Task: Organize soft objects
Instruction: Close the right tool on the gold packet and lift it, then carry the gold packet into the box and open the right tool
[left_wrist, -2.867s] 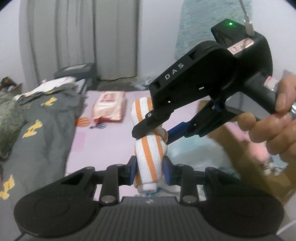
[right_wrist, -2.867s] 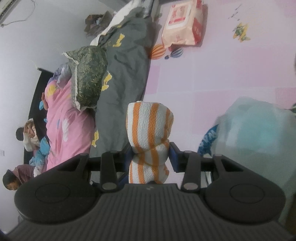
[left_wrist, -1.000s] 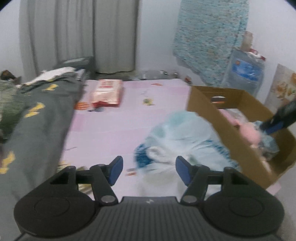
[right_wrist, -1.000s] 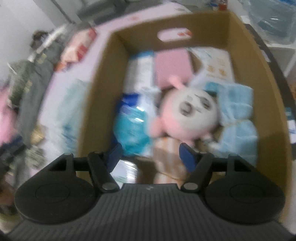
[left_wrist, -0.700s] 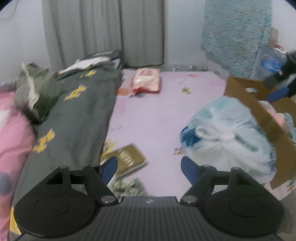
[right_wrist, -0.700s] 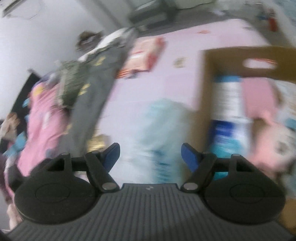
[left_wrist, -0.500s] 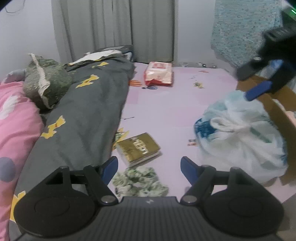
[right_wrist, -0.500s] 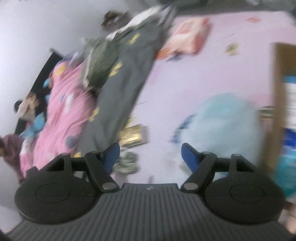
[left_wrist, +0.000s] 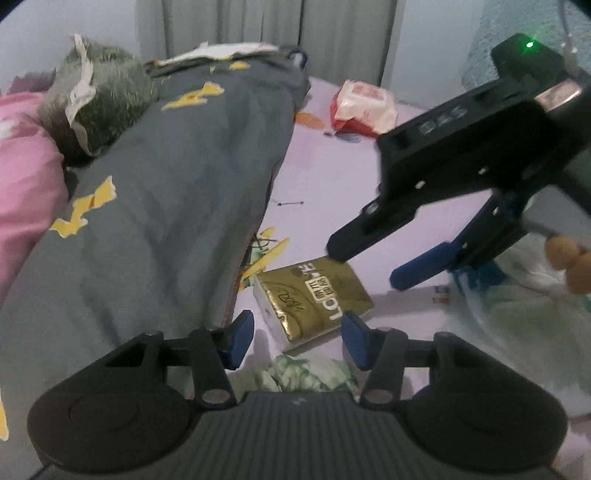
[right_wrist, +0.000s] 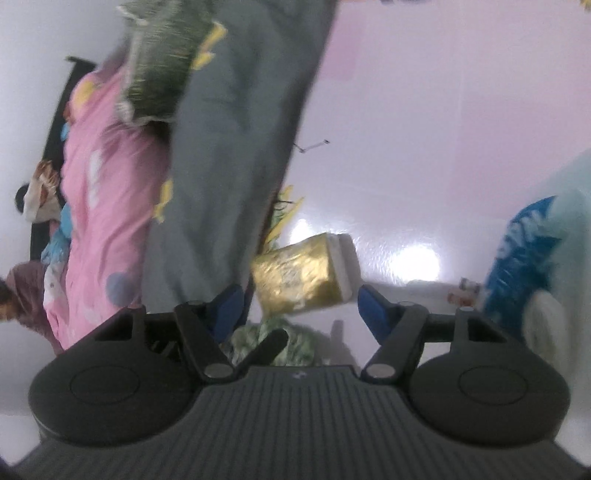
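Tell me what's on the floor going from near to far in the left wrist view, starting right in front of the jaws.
Green patterned fabric piece → gold tissue pack → red and white wipes pack by the curtain.

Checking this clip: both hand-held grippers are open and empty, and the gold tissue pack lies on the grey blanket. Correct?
Not quite. The gold tissue pack lies on the pink mat, beside the grey blanket, as the left wrist view shows. The left hand-held gripper and right hand-held gripper are open and empty.
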